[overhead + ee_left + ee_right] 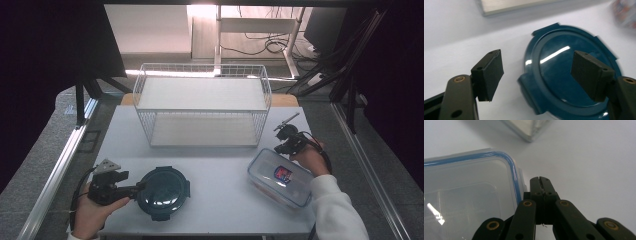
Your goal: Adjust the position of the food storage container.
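A round dark teal lid (163, 192) lies flat near the table's front edge. My left gripper (137, 189) is open at the lid's left rim. In the left gripper view one pad (591, 73) hangs over the lid (559, 75) and the other pad (489, 73) over bare table, neither pressing on it. A clear rectangular container (280, 177) with a blue-sealed lid and a red label sits at the right. My right gripper (280, 146) is shut with nothing in it, just off the container's far corner. Its closed tips (540, 180) sit beside the blue-edged rim (511, 170).
A white two-level wire rack (202, 105) stands at the back of the white table (220, 165); its base edge shows as a pale strip (511, 6) and as a corner (529, 130). Metal rails run along both table sides.
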The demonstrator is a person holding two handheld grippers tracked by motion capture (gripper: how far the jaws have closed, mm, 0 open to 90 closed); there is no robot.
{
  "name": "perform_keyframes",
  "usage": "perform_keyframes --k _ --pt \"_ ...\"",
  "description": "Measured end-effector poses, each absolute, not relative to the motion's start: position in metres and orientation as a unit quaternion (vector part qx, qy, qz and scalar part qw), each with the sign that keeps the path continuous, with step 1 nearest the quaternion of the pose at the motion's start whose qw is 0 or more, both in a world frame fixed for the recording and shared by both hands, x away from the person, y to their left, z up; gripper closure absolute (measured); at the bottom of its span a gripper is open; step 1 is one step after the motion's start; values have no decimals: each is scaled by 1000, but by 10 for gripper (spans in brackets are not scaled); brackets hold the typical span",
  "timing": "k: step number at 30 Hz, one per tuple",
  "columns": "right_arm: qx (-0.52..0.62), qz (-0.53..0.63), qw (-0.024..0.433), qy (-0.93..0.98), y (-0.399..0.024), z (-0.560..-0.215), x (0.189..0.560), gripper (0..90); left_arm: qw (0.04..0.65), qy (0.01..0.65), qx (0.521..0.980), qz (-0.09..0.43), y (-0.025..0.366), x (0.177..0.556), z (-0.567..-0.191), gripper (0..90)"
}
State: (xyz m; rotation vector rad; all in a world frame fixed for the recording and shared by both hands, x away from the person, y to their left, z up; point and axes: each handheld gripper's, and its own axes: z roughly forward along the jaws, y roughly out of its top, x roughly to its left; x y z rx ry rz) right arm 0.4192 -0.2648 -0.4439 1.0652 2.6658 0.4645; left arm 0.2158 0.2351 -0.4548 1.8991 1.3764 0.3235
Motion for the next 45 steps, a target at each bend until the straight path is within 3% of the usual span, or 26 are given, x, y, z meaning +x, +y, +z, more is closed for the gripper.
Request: perform_keyframes --k 18,31,37,45 --pt "288 146 121 939 -221 -442 395 892 374 540 740 145 236 215 -455 244" --pt "432 221 187 854 -310 -412 336 891 379 534 743 138 233 214 -453 244" --pt "476 234 205 823 -346 -426 285 891 381 534 742 136 232 215 -454 244" --pt "504 221 204 810 -367 -443 256 892 379 532 745 136 230 215 -455 244"
